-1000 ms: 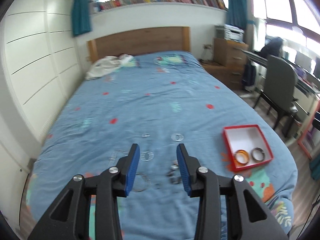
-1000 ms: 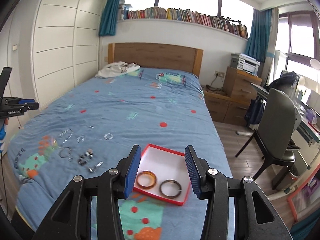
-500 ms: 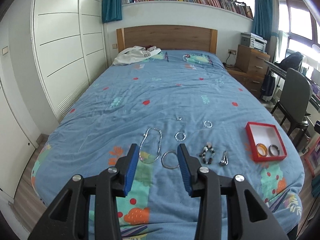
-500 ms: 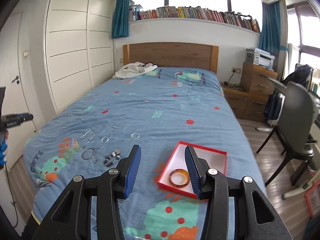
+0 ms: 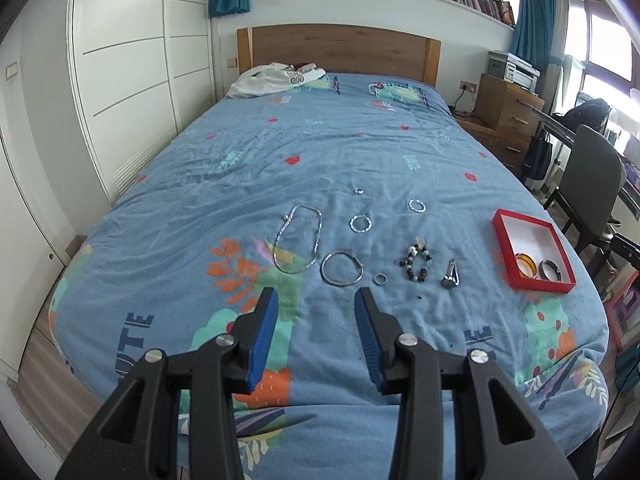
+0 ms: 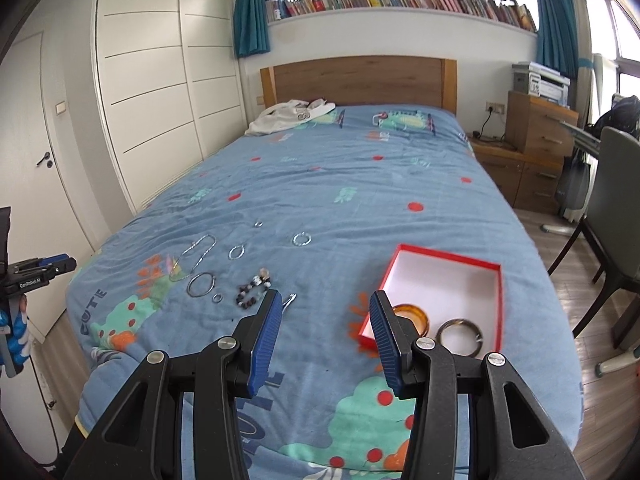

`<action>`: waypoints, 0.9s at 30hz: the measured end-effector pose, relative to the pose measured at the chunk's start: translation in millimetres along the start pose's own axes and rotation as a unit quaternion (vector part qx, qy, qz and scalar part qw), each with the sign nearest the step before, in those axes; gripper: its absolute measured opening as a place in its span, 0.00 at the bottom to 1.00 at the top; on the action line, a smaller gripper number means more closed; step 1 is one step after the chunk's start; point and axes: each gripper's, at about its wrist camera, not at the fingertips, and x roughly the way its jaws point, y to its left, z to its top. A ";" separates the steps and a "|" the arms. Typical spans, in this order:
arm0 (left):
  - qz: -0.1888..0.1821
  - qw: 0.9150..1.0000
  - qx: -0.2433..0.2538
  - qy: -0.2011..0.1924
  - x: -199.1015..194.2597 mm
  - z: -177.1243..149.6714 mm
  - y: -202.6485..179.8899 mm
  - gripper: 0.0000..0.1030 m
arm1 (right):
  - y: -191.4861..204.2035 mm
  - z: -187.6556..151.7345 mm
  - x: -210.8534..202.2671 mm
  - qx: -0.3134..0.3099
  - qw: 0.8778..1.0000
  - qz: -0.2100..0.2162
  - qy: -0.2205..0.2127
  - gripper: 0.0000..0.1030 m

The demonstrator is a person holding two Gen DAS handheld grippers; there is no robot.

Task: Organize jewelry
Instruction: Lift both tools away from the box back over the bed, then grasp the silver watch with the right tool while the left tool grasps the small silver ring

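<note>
Jewelry lies spread on the blue bedspread: a silver chain necklace (image 5: 298,239), a large silver bangle (image 5: 343,267), a small ring (image 5: 379,279), a beaded bracelet (image 5: 416,263), a wristwatch (image 5: 449,275) and two silver hoops (image 5: 361,223). A red box (image 5: 505,255) at the right holds an amber bangle (image 5: 526,265) and a dark bangle (image 5: 549,270). My left gripper (image 5: 316,300) hovers open and empty just short of the large bangle. My right gripper (image 6: 324,304) is open and empty above the bed, left of the red box (image 6: 496,304), whose amber bangle (image 6: 412,316) shows behind its right finger.
A white garment (image 5: 276,78) lies by the wooden headboard. White wardrobe doors (image 5: 120,80) line the left wall. A chair (image 5: 592,188), a desk and a wooden cabinet (image 5: 508,116) stand to the right. The other hand-held gripper (image 6: 28,276) shows at the left edge of the right wrist view.
Both views have sunk and pulled back toward the foot of the bed. The left gripper has swung so the jewelry now sits just beyond its tips. Nothing was picked up.
</note>
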 end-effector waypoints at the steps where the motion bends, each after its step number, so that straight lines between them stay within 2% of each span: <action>1: -0.004 1.000 -0.001 0.004 4.3 -2.3 -0.2 0.36 | 0.9 -1.3 3.4 0.001 1.000 0.001 0.003 0.44; 11: -0.033 0.999 0.017 0.038 56.0 -16.5 -23.3 0.35 | 11.6 -11.4 47.3 0.011 0.999 0.027 0.045 0.44; 16: -0.052 0.996 0.030 0.065 91.7 -19.4 -38.9 0.23 | 17.8 -18.3 85.6 0.023 0.996 0.047 0.078 0.44; 27: -0.095 0.990 0.024 0.106 175.2 -8.4 -58.8 0.20 | 23.8 -22.6 181.2 0.077 0.983 0.097 0.138 0.33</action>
